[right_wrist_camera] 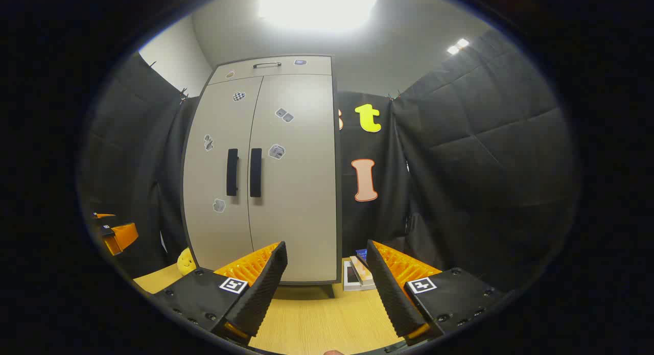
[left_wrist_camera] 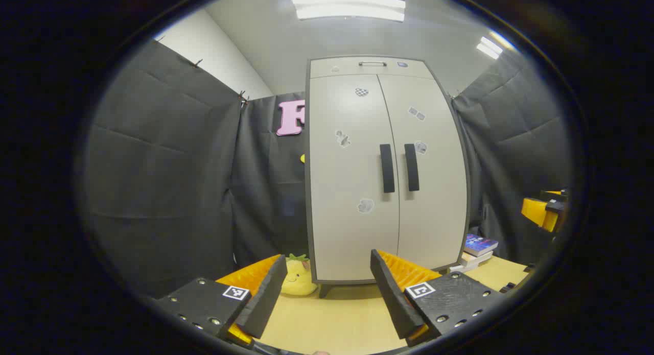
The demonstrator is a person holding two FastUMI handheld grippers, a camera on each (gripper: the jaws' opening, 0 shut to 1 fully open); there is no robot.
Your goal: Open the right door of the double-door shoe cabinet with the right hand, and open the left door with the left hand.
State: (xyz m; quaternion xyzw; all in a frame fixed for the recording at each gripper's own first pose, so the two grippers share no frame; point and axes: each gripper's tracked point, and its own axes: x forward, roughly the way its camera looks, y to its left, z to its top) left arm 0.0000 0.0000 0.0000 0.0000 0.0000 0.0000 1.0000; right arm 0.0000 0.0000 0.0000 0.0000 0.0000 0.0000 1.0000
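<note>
Shoe cabinet (left_wrist_camera: 388, 171) stands at the table's (left_wrist_camera: 327, 319) far edge, left door (left_wrist_camera: 352, 181) and right door (left_wrist_camera: 434, 181) closed — left gripper (left_wrist_camera: 327, 293) and right gripper (right_wrist_camera: 324, 288) both spread apart, well short of it

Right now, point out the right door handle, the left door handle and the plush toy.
right door handle (right_wrist_camera: 255, 172), right gripper view, mid-bar.
left door handle (left_wrist_camera: 387, 168), left gripper view, mid-bar.
plush toy (left_wrist_camera: 297, 278), left gripper view, its face.

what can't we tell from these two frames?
- Inside of the cabinet: hidden in both views by its shut doors.
- Stickers on the doors: too small to make out.
- Books: partly behind the cabinet's corner in left gripper view; behind the right gripper fingers in right gripper view.
- Plush toy: partly hidden by a left gripper finger.
</note>
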